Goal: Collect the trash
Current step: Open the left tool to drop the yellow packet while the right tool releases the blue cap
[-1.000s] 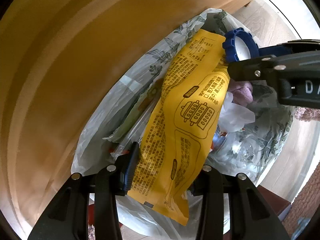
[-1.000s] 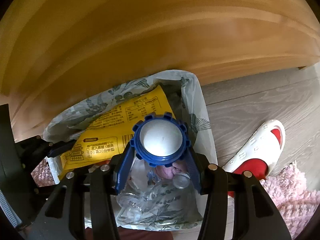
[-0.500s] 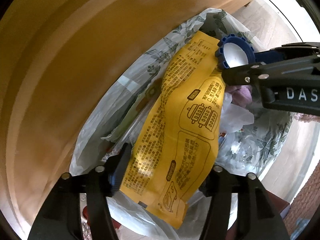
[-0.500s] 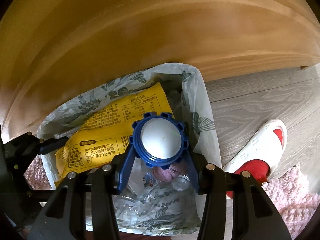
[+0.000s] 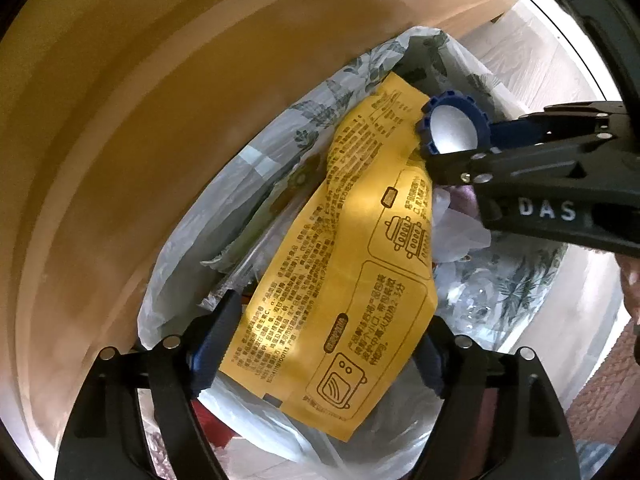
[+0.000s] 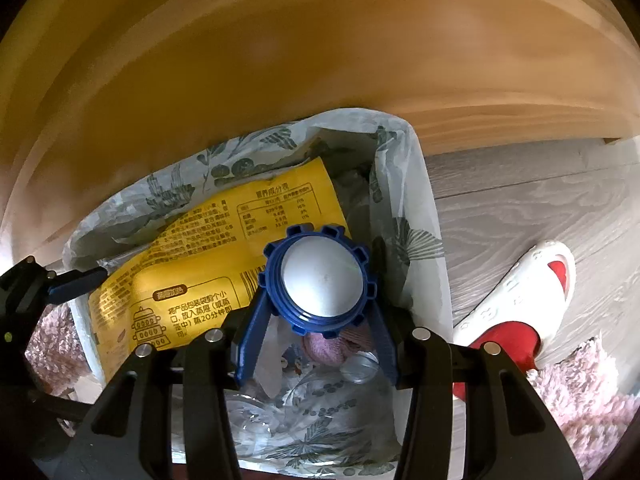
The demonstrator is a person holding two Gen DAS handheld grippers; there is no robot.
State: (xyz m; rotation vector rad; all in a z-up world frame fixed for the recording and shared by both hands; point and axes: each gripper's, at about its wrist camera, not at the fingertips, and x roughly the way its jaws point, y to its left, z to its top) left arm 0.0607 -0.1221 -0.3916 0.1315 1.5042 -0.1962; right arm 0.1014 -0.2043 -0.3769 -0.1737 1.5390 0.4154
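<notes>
Below, at the middle of the left wrist view, the left gripper (image 5: 320,344) hung with its jaws opening, the yellow wrapper (image 5: 340,272) between them but its edges clear of the pads, lying over the leaf-print trash bag (image 5: 280,160). Meanwhile, at lower centre of the right wrist view, the right gripper (image 6: 316,320) stayed clamped on the blue lid (image 6: 320,276) above that bag
</notes>
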